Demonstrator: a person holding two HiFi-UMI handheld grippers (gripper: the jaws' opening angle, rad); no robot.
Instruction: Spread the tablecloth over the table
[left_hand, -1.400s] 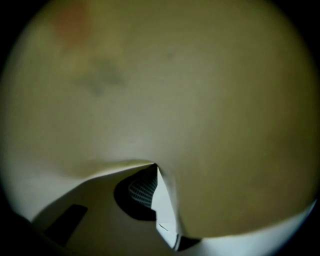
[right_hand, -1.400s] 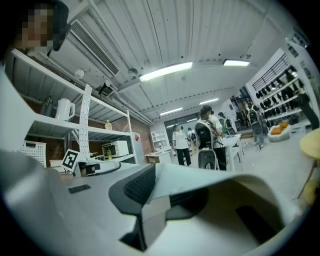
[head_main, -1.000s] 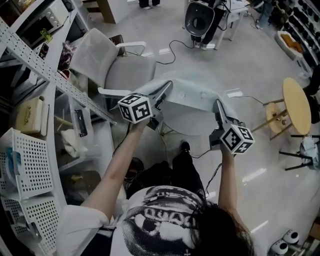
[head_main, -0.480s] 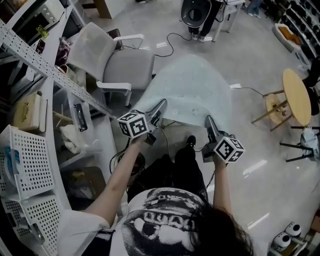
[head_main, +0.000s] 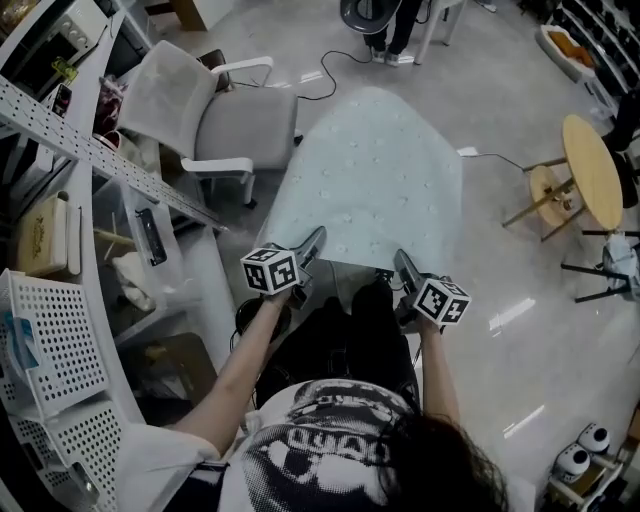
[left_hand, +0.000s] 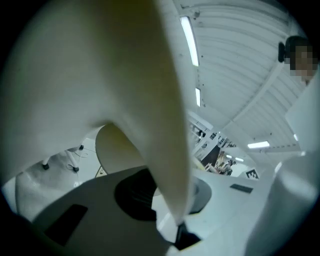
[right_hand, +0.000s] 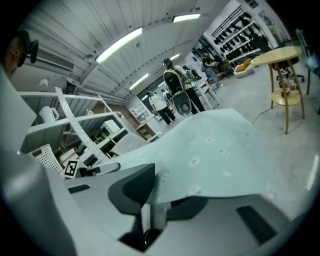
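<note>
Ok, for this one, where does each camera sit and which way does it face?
Head view: on the person's head, facing steeply down at the tablecloth; arms, torso, left tool and right tool show.
Left gripper view: rides the left tool, looks along its jaws, shut on the tablecloth that fills most of the frame.
Right gripper view: rides the right tool, looks along its jaws over the tablecloth; they have just been opening, its edge pinched between them.
Shared: all three see the tablecloth.
</note>
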